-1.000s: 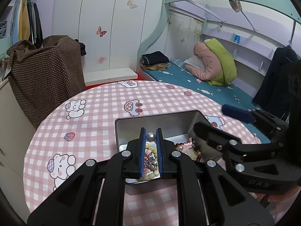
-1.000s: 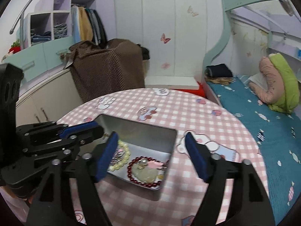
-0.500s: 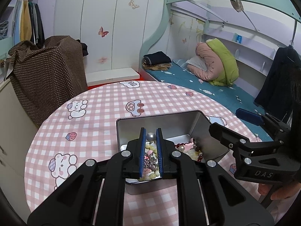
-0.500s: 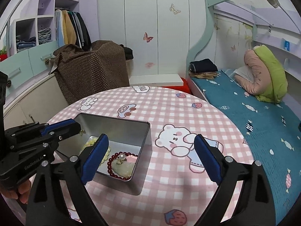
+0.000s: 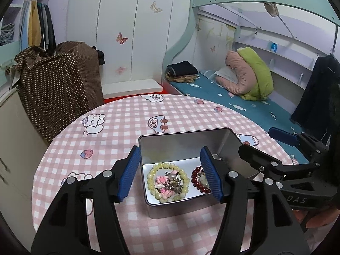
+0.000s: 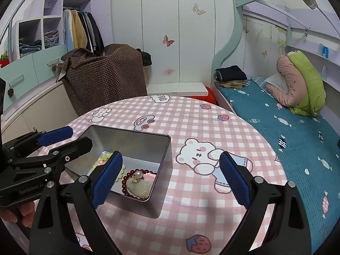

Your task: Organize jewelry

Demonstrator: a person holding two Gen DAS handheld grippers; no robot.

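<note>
An open silver tin (image 5: 182,137) (image 6: 146,140) sits on the round pink checked table. Inside lie a pale yellow-green bead bracelet (image 5: 152,173) with pink charms (image 5: 162,179), a dark red bead bracelet (image 5: 196,181) (image 6: 125,180), a pearl earring (image 6: 138,173) and a pale stone pendant (image 6: 138,188). My left gripper (image 5: 170,175) is open and empty, its jaws spread over the tin's near left part. My right gripper (image 6: 170,179) is open and empty, above the tin's right edge and the tablecloth. Each gripper shows in the other's view.
The table (image 6: 212,127) carries a cartoon-print cloth. Behind it stand a brown dotted covered object (image 5: 57,80), white wardrobe doors and a bunk bed (image 6: 276,110) with bedding on the right. A cabinet stands left of the table.
My left gripper was shut on a pearl piece over the tin; it has now opened wide and is empty. My right gripper has drawn back to the right, off the tin.
</note>
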